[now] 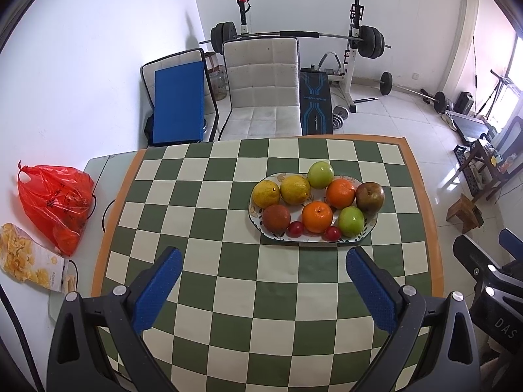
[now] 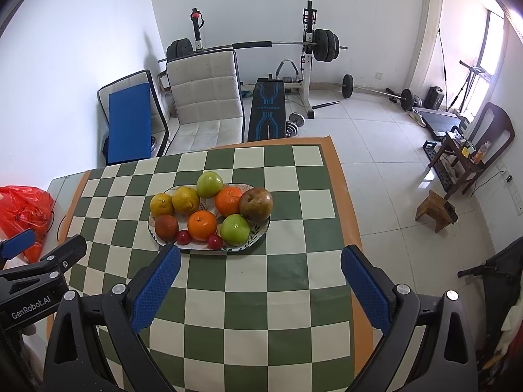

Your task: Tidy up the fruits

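All 10 fruits lie together on the plate (image 1: 368, 228), near the right edge of the checkered mat (image 1: 202, 261). The left gripper (image 1: 263, 289) and the right gripper (image 2: 260, 289) both stand wide apart and hold nothing. This fits fruits already gathered or still to sort (I cannot tell which).

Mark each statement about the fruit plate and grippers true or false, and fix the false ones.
1. All the fruit sits on the oval plate. True.
2. The left gripper grips an orange. False: it is open and empty.
3. Two green apples are on the plate. True.
4. The red plastic bag lies on the checkered mat. False: it lies beside the checkered mat.
5. The right gripper is open. True.
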A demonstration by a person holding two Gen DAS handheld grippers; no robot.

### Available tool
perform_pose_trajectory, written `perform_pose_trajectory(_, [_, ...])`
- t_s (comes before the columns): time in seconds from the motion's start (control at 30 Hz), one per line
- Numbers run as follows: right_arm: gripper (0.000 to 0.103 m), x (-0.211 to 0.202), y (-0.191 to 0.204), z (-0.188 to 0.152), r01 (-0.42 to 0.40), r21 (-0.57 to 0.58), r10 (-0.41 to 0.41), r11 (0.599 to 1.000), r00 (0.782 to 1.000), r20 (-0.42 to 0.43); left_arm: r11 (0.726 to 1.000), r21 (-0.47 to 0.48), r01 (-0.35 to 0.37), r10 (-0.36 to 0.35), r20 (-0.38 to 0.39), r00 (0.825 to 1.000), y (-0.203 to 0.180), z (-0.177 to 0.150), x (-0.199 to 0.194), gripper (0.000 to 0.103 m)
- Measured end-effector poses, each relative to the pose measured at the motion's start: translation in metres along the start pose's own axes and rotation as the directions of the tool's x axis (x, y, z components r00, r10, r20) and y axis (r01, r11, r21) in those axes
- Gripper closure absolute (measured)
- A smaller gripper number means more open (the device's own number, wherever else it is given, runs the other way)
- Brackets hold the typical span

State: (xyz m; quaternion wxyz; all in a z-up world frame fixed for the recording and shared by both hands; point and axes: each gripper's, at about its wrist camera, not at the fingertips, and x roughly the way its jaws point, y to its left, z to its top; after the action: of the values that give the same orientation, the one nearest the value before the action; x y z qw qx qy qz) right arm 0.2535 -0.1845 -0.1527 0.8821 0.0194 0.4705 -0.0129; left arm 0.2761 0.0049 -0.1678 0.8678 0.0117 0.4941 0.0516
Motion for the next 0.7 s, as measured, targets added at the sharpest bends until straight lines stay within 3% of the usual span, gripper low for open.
perform_pose_trajectory(0.7, [0.003, -0.0061, 0.0004, 0.0039, -0.001, 0.003, 0.001, 1.0, 1.0, 0.001, 1.0, -0.01, 0.011, -0.01, 0.007, 1.0, -0.0036, 0.0023, -0.0063, 0.0])
